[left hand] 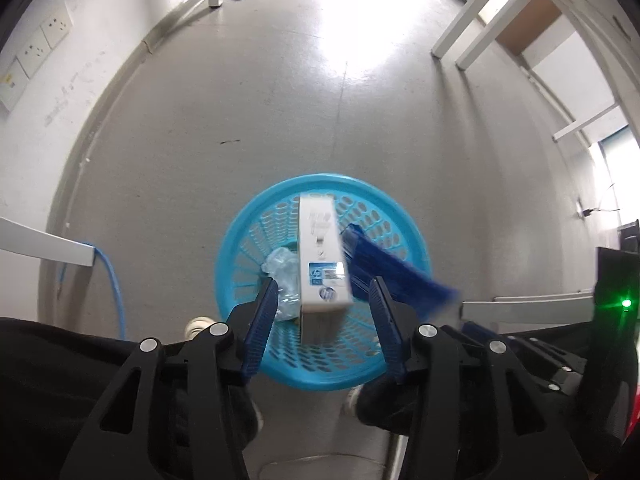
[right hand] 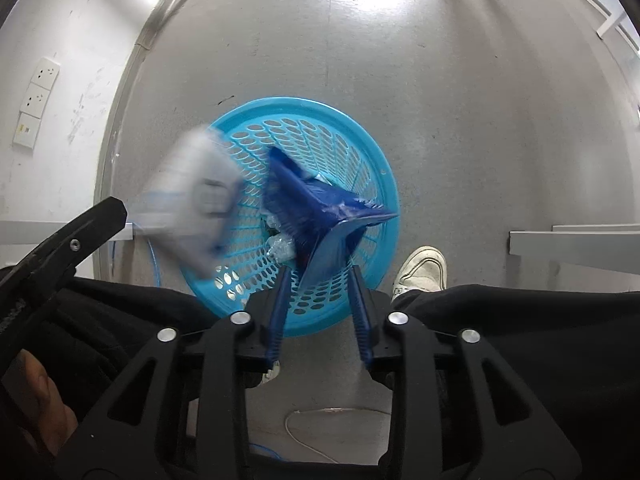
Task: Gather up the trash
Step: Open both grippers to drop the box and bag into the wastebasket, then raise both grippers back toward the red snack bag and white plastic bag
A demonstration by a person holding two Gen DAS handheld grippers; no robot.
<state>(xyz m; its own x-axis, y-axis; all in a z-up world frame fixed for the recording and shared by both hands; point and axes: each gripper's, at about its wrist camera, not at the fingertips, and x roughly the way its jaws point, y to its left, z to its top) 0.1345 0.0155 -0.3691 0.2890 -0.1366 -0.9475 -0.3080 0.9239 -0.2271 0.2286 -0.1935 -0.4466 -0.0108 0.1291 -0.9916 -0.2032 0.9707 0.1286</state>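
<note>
Two claws are seen above a round blue perforated waste basket (left hand: pixel 248 240) that stands on the grey floor (left hand: pixel 280 100). At the far left of the left wrist view, wall sockets (left hand: pixel 40 46) are set in the white wall, and lower down a blue cable (left hand: pixel 114 284) runs to the floor beside a white rail. The left claw (left hand: pixel 324 312) is held wide apart with nothing between its blue fingers (left hand: pixel 262 320); it is poised directly over the basket. Between the fingers, lower down, a crumpled clear plastic wrapper (left hand: pixel 282 266) is seen inside the basket, and just to its right a white HP carton (left hand: pixel 322 256) is seen standing on end over the basket's mouth, free of the fingers. Right of the carton a dark blue plastic wrapper (left hand: pixel 384 268) is leaned across the basket's rim. White table legs (left hand: pixel 472 20) are seen at the upper right.

In the right wrist view the carton (right hand: pixel 192 200) is shown as a blurred white shape at the basket's (right hand: pixel 372 168) left edge, with the dark blue wrapper (right hand: pixel 316 208) spread over the middle of the basket. The right claw (right hand: pixel 318 304) is likewise parted and grips nothing, though the wrapper's lower end is seen between its fingers (right hand: pixel 360 312). A white shoe (right hand: pixel 422 270) is planted just right of the basket
</note>
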